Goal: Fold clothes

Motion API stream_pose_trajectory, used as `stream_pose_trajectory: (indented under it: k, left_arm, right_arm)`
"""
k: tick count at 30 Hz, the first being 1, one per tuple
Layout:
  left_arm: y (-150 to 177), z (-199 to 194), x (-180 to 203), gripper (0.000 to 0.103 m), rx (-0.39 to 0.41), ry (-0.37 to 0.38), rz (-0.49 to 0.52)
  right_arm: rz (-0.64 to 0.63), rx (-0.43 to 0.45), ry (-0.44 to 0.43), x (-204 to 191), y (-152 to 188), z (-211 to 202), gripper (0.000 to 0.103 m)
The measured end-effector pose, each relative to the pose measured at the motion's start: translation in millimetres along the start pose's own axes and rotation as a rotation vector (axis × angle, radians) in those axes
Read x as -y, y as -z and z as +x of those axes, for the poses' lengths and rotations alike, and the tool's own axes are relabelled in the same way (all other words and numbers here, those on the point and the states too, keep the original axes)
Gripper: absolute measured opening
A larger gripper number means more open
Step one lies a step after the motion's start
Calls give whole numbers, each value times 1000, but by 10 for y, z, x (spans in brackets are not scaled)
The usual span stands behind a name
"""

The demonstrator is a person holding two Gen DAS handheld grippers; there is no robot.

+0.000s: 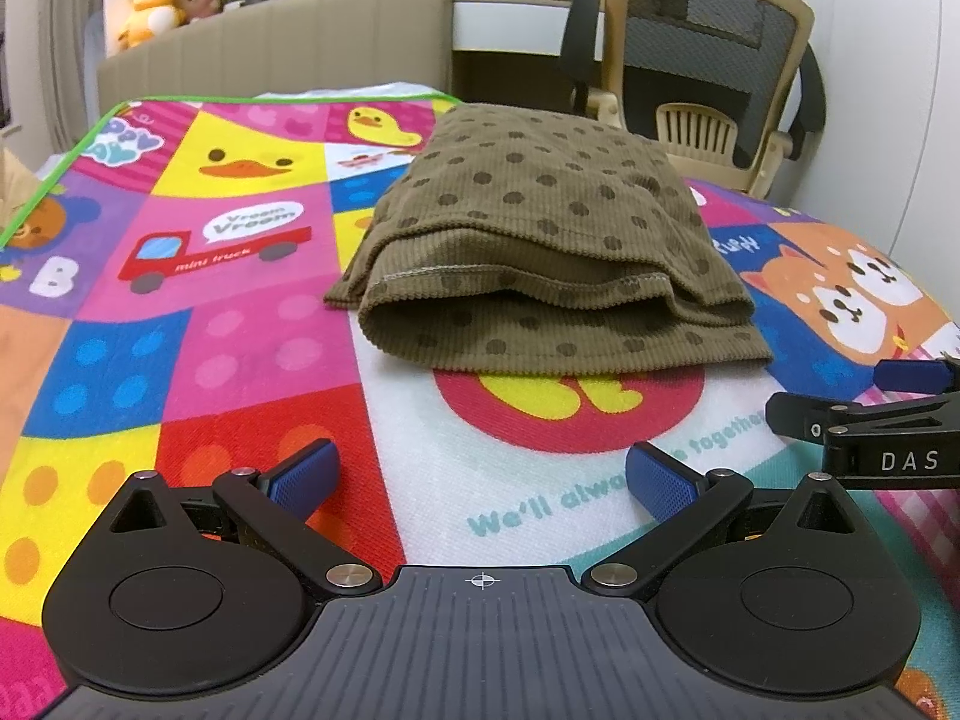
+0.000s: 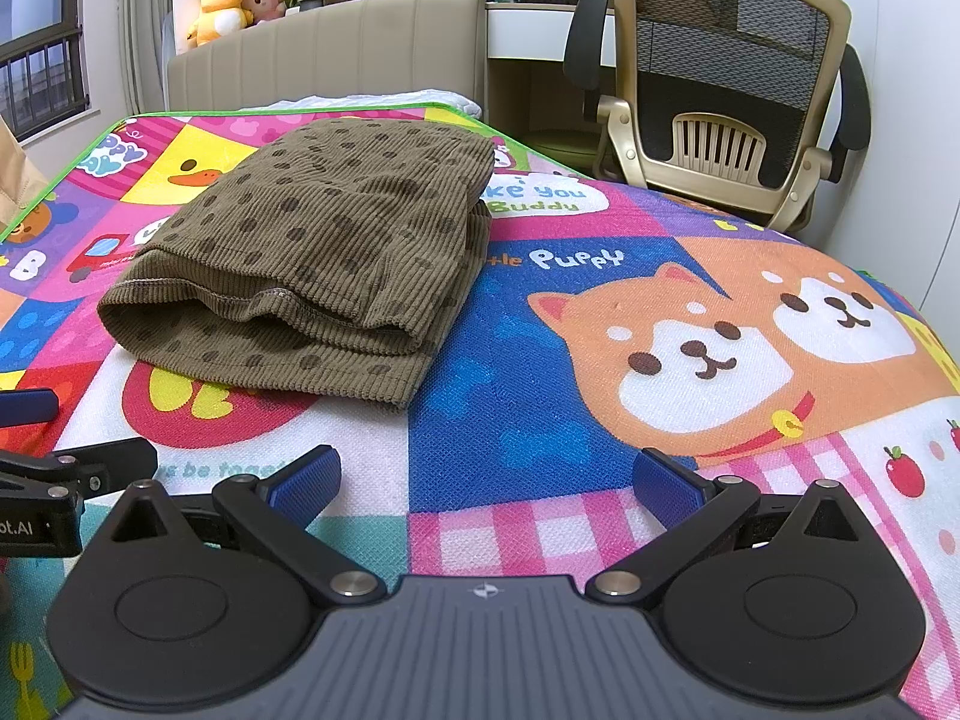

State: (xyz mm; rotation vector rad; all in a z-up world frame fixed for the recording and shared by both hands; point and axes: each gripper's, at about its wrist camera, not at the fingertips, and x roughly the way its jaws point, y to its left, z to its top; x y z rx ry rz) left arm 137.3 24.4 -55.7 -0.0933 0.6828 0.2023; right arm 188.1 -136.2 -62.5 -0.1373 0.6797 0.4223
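While both claws hang spread wide and empty | left gripper (image 1: pixel 480 477) and right gripper (image 2: pixel 486 480) sit near the mat's (image 1: pixel 240 324) near edge | folded olive dotted garment (image 1: pixel 534 240) lies mid-mat toward the far edge, clear of both.

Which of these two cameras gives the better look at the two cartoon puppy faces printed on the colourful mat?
The right wrist view: both cartoon puppy faces show whole and large on the colourful mat. The left wrist view catches them only small, squeezed at its right edge, beside the folded olive dotted garment.
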Motion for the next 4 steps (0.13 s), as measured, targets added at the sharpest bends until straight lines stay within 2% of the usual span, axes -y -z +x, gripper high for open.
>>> stream_pose_trajectory:
  k: [2, 4]
  left_arm:
    - [-10, -5, -11, 103, 6, -4, -2]
    - [-28, -5, -49, 103, 6, -5, -14]
  right_arm:
    - [1, 0, -5, 1, -3, -1, 103]
    - [-11, 3, -48, -5, -7, -8, 103]
